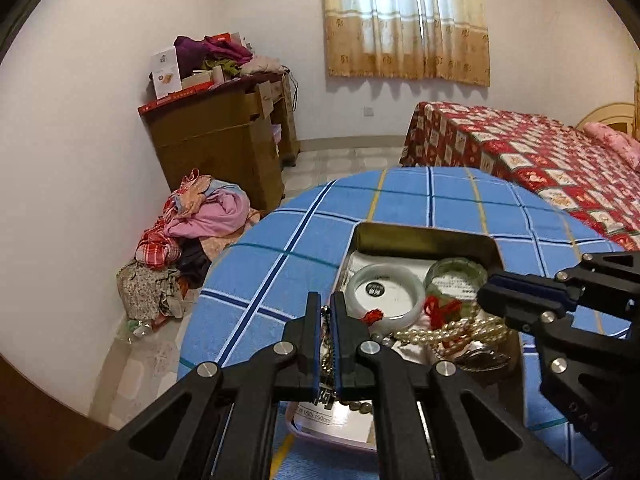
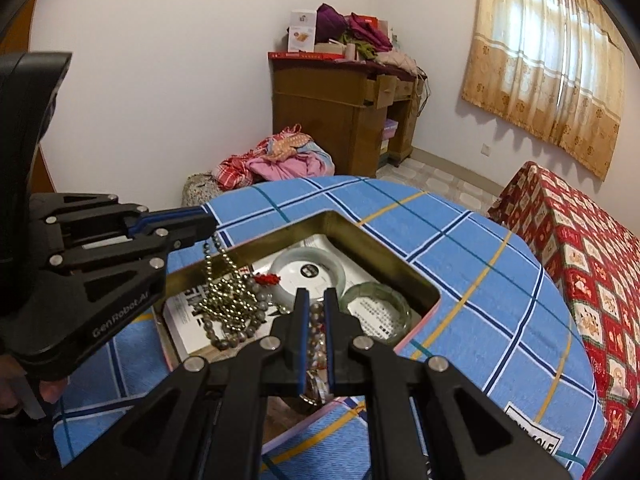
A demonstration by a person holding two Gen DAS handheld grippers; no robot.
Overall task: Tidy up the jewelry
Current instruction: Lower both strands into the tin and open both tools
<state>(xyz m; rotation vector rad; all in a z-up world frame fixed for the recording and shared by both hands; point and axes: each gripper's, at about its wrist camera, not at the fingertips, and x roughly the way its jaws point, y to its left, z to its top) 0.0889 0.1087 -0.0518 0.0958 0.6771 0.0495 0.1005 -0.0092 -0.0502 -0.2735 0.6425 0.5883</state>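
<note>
- Left hand-held gripper [image 2: 210,226]: clenched on a gold bead chain [image 2: 224,296]. The chain hangs from the fingertips above the left part of the tin box [image 2: 360,236] and bunches over a grey bead bracelet [image 2: 240,332] on the box floor.
- Tin box: open, on the table [image 2: 480,280] under a blue checked cloth, well inside the far rounded edge. Bare cloth lies between the box's far wall and that edge, and more to the right of the box.
- White bangle [image 2: 306,270]: flat in the far middle of the box, apart from the far wall.
- Right hand-held gripper [image 2: 316,300]: fingers nearly together over the near middle of the box. A beaded strand [image 2: 316,320] shows in the narrow gap; whether it is gripped cannot be told.
- Green bangle [image 2: 378,314]: flat in the right part of the box, just beside the right wall.
- Pearl strand [image 1: 452,330]: heaped near the box's right near corner, below the green bangle.
</note>
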